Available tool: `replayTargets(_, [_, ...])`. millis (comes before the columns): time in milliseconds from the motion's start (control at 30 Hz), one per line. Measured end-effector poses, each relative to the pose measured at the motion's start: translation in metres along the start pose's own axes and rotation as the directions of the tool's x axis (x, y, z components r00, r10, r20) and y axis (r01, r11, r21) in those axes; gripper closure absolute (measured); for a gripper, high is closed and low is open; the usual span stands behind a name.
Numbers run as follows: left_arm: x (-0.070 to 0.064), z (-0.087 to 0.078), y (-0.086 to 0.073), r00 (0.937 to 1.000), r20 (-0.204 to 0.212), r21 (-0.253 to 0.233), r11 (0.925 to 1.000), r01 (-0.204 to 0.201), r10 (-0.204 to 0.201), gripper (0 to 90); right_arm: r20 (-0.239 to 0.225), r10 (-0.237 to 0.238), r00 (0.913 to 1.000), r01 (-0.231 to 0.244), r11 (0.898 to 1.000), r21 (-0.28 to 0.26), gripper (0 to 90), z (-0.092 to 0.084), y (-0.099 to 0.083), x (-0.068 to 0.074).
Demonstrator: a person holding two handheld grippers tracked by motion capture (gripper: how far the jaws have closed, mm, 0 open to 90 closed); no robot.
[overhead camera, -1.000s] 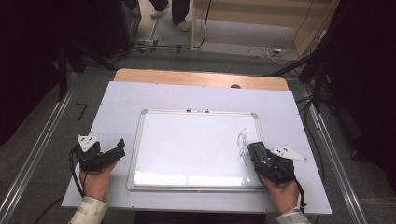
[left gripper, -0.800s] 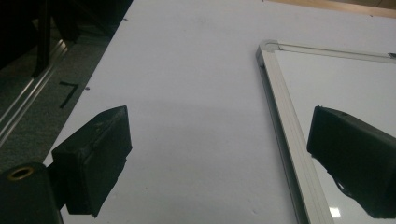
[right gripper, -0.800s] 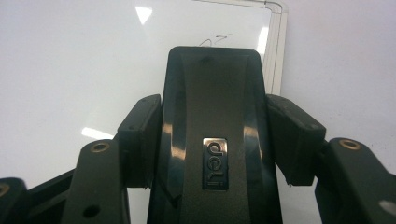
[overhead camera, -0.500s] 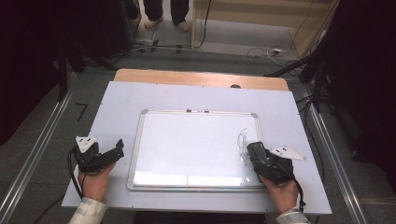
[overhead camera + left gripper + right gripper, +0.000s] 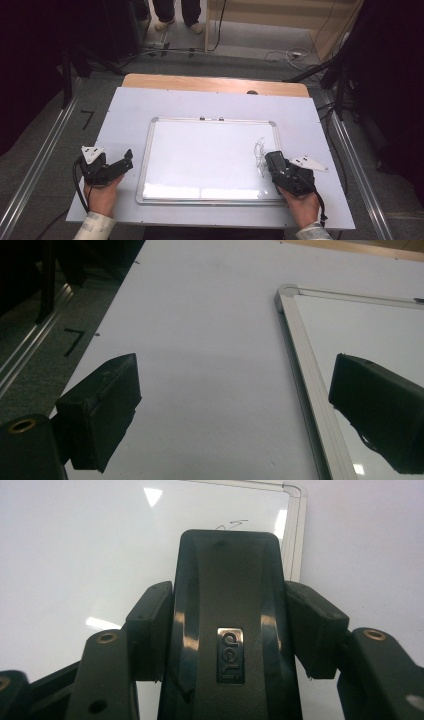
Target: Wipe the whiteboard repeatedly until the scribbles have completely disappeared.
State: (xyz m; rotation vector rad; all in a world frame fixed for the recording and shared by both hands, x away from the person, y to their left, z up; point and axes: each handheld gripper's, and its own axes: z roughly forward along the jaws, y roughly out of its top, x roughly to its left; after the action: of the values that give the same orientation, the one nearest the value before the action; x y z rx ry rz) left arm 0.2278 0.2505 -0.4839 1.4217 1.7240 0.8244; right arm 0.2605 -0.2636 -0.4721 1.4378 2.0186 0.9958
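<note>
A white whiteboard (image 5: 210,155) with a silver frame lies flat on the pale table top (image 5: 125,115). Thin scribbled marks (image 5: 260,152) sit near its right edge. My right gripper (image 5: 277,167) rests over the board's right side, shut on a black eraser (image 5: 273,160). In the right gripper view both pads press the sides of the eraser (image 5: 225,565), which carries a small logo and points at the marks (image 5: 231,525). My left gripper (image 5: 122,162) lies on the table just left of the board, open. In the left gripper view, nothing is between the jaws of the gripper (image 5: 235,375), which straddle the board's frame (image 5: 300,355).
A wooden strip (image 5: 215,85) runs along the table's far edge. Metal rails (image 5: 45,165) flank the table on both sides. Cables (image 5: 280,52) lie on the floor beyond, where a person's feet (image 5: 172,20) stand.
</note>
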Motion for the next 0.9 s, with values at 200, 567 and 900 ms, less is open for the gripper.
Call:
replayTargets(200, [-0.001, 0.002, 0.0, 1.0, -0.001, 0.005, 1.0, -0.003, 0.003, 6.5, 0.006, -0.001, 1.0, 0.001, 1.0, 0.001, 38.5, 0.005, 0.003, -0.001])
replayTargets(567, [-0.003, 0.003, 0.0, 1.0, 0.0, 0.009, 0.9999, -0.007, 0.007, 6.6, 0.008, 0.0, 1.0, 0.0, 1.0, 0.0, 38.5, 0.012, 0.008, 0.0])
replayTargets(900, [-0.003, 0.003, 0.0, 0.9999, 0.006, 0.009, 0.9999, -0.008, 0.008, 6.6, -0.002, -0.007, 1.0, 0.007, 1.0, -0.002, 38.5, 0.024, 0.015, 0.008])
